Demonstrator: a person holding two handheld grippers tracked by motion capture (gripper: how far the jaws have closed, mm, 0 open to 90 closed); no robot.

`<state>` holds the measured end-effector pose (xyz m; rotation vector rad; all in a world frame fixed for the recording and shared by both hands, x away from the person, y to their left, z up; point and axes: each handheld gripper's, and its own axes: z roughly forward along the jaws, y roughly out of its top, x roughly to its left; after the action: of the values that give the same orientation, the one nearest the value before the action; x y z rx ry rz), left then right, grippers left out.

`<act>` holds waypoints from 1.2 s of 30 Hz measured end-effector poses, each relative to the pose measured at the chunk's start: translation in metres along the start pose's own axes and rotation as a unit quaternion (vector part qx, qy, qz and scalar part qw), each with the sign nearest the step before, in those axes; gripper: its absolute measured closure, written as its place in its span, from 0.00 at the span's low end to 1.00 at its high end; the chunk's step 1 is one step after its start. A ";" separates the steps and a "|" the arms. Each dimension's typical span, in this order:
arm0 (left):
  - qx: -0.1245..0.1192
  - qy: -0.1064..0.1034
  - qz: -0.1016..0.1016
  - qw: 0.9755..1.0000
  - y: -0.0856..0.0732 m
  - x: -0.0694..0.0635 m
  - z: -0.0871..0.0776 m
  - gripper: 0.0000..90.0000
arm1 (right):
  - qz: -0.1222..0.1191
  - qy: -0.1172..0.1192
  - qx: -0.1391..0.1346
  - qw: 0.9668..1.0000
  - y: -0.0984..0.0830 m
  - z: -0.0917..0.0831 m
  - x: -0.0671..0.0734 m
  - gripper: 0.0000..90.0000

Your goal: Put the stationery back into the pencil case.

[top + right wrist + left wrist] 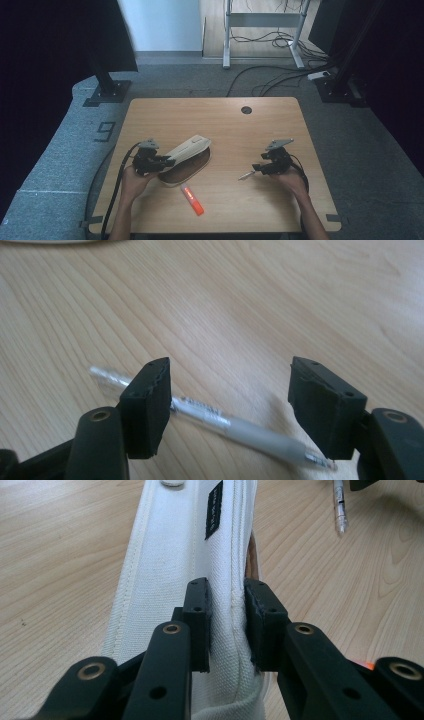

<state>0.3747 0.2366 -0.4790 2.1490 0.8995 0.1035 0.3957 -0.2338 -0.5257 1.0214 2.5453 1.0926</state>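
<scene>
Wooden table (280, 125); pouch (186, 159), pen (246, 175), orange marker (192, 200)

A "9" marks the floor (105, 131).

An orange marker (192, 199) lies on the table (280, 125) (wooden).

The tabletop (60, 555) is light wood-grain laminate, smooth with a soft sheen. The pencil case (170, 570) is off-white woven canvas, matt and coarse, with stitched seams, a black cloth label and a brown lining at its open edge. The pen (240, 427) has a clear glossy plastic barrel and a grey, matt rubbery grip. The marker (192, 200) looks like glossy orange plastic. Each hand-held gripper (230, 405) has matt black plastic jaws with rough-edged pads and brass-coloured metal rivets.
</scene>
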 end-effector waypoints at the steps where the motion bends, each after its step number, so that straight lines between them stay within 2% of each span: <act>1: 0.000 -0.001 0.000 1.000 0.000 0.000 0.000 0.81 | 0.002 0.001 0.002 1.000 -0.003 0.000 -0.001 0.38; 12: -0.001 -0.004 0.001 1.000 0.000 -0.001 0.001 0.81 | -0.001 0.004 0.007 1.000 -0.015 0.006 -0.012 0.47; 15: -0.001 -0.006 0.000 1.000 0.000 -0.001 0.002 0.81 | 0.001 0.006 0.003 1.000 -0.015 0.007 -0.014 0.51; 21: 0.000 -0.006 0.001 1.000 0.000 -0.001 0.002 0.81 | -0.016 -0.009 0.008 1.000 -0.011 0.009 -0.013 0.65; 27: 0.000 -0.006 0.002 1.000 0.000 -0.001 0.002 0.80 | -0.018 -0.016 0.010 1.000 -0.009 0.010 -0.012 0.76; 30: 0.000 -0.006 0.002 1.000 0.000 -0.002 0.002 0.80 | -0.015 -0.017 0.014 1.000 -0.008 0.010 -0.010 0.85; 36: 0.000 -0.006 0.002 1.000 0.000 -0.002 0.002 0.80 | -0.005 -0.014 0.014 1.000 -0.009 0.010 -0.009 0.87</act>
<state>0.3742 0.2344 -0.4798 2.1506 0.8873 0.0924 0.4019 -0.2385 -0.5395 1.0226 2.5482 1.0353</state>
